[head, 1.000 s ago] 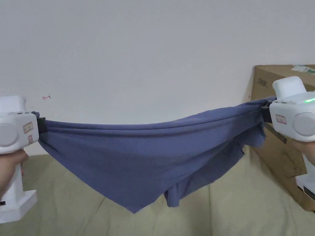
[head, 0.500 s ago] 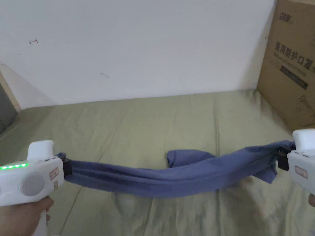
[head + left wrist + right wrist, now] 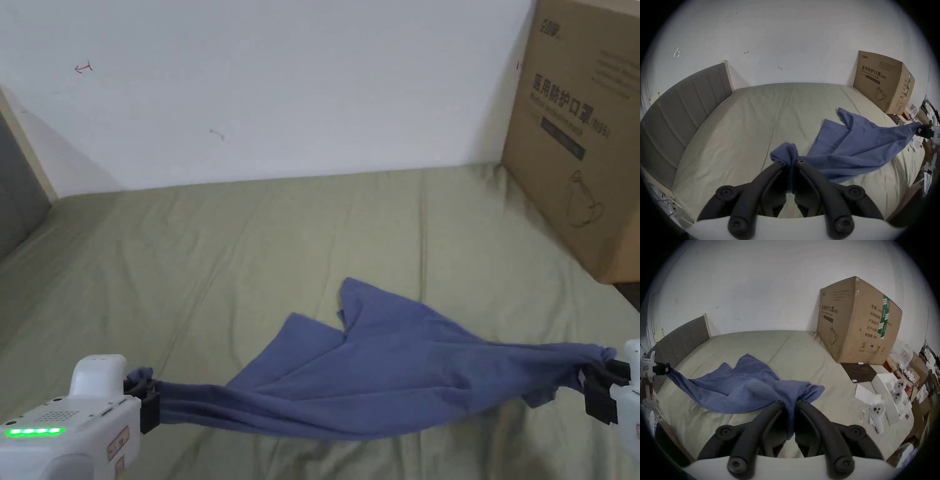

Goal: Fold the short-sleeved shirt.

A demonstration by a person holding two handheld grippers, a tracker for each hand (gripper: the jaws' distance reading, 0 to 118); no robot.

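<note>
shirt lowered from mid-air, far edge now spread on bed

Blue short-sleeved shirt: soft matt cloth, knit by the look of it, limp and creased. Olive bedsheet: smooth matt fabric with faint fold lines. Left gripper: matt black jaws, probably plastic, on a glossy white plastic body. Right gripper: same matt black jaws. Cardboard box at the bed's far right corner: plain brown matt board, with a strip of glossy-looking green tape. Headboard: grey padded cloth, matt. Wall: white, matt, lightly scuffed.
</note>
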